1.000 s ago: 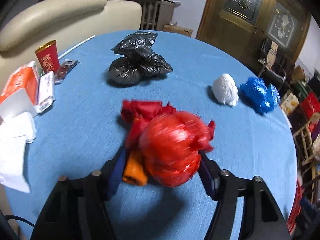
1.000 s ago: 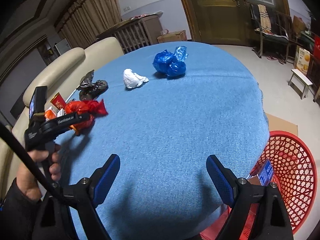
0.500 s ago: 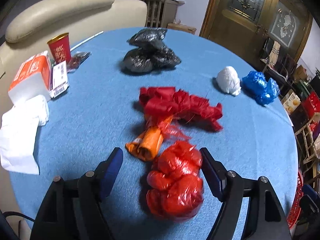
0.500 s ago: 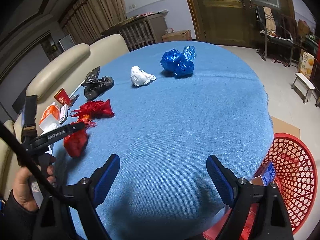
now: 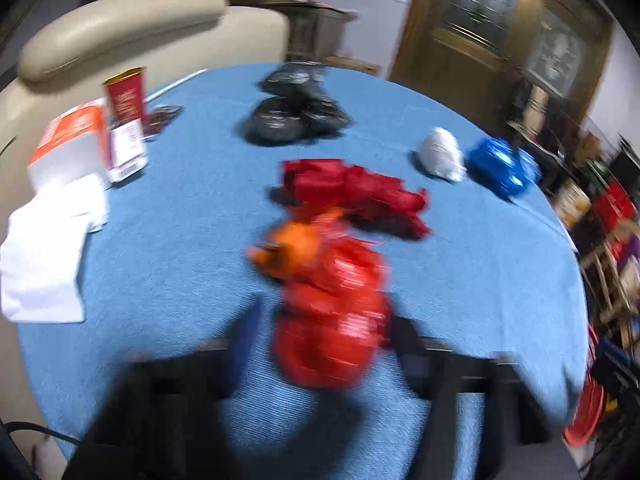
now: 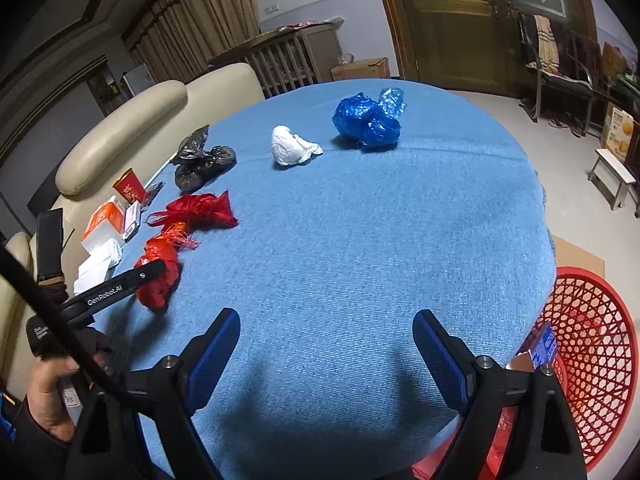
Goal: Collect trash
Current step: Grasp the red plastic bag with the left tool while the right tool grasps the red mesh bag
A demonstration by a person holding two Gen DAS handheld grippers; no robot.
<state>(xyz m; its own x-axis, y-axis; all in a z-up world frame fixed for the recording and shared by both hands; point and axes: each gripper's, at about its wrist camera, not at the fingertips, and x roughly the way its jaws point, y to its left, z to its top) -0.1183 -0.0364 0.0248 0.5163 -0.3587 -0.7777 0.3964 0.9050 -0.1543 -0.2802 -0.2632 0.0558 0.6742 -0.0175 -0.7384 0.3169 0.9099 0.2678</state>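
1. right, my left tool is closing its jaws around the red bag bundle, which sits on the blue surface near my edge; from the blur i can't confirm the pads are pressing yet.
2. i'd judge that bundle light, soft and crinkly, a slick plastic that squashes and may slip, so i'd take it across the fat middle, not the loose orange twist.
3. my right tool hangs wide open over bare cloth, nothing between its jaws, with the red basket low at its right.
4. black bag, white wad and blue bag lie further off.
5. the left view is smeared; the left tool's fingers are dark streaks, and what's inside any bag is hidden.
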